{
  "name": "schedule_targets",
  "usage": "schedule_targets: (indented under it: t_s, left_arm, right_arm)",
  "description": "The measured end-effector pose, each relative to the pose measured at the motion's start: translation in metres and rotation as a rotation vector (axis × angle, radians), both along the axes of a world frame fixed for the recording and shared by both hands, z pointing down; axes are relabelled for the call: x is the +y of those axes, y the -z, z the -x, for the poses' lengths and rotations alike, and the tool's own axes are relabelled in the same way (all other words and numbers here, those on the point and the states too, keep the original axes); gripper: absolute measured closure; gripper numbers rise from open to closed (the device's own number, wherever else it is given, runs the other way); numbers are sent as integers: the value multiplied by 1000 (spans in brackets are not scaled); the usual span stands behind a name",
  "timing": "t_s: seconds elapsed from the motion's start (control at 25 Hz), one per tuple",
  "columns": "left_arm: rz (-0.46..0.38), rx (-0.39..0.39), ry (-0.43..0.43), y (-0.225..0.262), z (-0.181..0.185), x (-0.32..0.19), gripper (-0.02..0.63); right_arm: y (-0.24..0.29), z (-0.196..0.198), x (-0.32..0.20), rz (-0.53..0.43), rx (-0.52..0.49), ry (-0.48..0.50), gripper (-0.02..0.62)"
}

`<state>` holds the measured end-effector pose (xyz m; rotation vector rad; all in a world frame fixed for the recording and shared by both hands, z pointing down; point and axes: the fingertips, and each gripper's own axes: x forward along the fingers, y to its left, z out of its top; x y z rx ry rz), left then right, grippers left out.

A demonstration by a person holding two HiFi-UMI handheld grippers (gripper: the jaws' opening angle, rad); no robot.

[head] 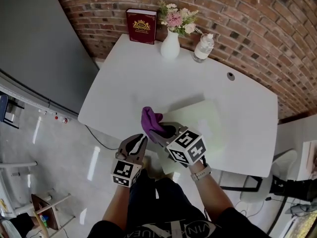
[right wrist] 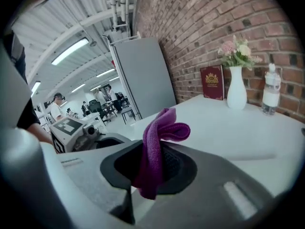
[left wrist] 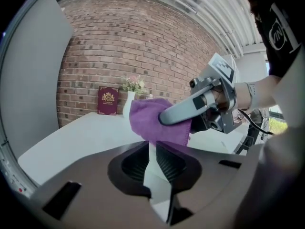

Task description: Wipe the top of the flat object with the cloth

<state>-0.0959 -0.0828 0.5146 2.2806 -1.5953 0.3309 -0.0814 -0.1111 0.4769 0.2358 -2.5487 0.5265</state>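
Cloth (head: 151,119) clamped in right gripper (head: 159,130) tilted down over table (head: 124,73)

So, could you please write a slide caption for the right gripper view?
Right gripper clamping a purple cloth at the white table; vase, red book and water bottle along the brick wall.

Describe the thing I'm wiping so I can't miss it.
On the white table, look at the near edge, right of the purple cloth. The pale green flat board lies there, faintly tinted; the other things stand upright by the brick wall.
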Motion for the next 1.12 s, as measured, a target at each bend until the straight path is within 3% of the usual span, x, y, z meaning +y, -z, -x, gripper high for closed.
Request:
schedule_targets:
  t_s: [0.08, 0.2, 0.28, 0.4, 0.64, 0.8, 0.96, 1.12]
  left_arm:
    - [-7, -6, -25, 3, -1, -5, 571]
    - [-15, -29, -92, 4, -10, -14, 571]
    - [-12, -39, -123, 3, -17, -18, 571]
    - [20, -65, -152, -6, -23, -23, 571]
    - [63, -134, -189, -22, -28, -30, 571]
    - [87, -183, -188, -30, -26, -29, 572]
    - [83, -141, -174, -31, -27, -29, 572]
    - [79, -130, -181, -30, -30, -30, 572]
  right_arm:
    - [-21, -4, -9, 17, 96, -26, 528]
    - [-44, -18, -27, -70, 260, -66, 528]
    - [-48, -22, -31, -119, 307, -64, 528]
    - [-47, -18, -29, -146, 321, -48, 528]
    - [-52, -28, -41, -98, 275, -108, 528]
    - [-53, -34, -46, -138, 303, -95, 528]
    - [-53, -38, -49, -208, 339, -50, 528]
    - [-56, -61, -65, -214, 372, -74, 528]
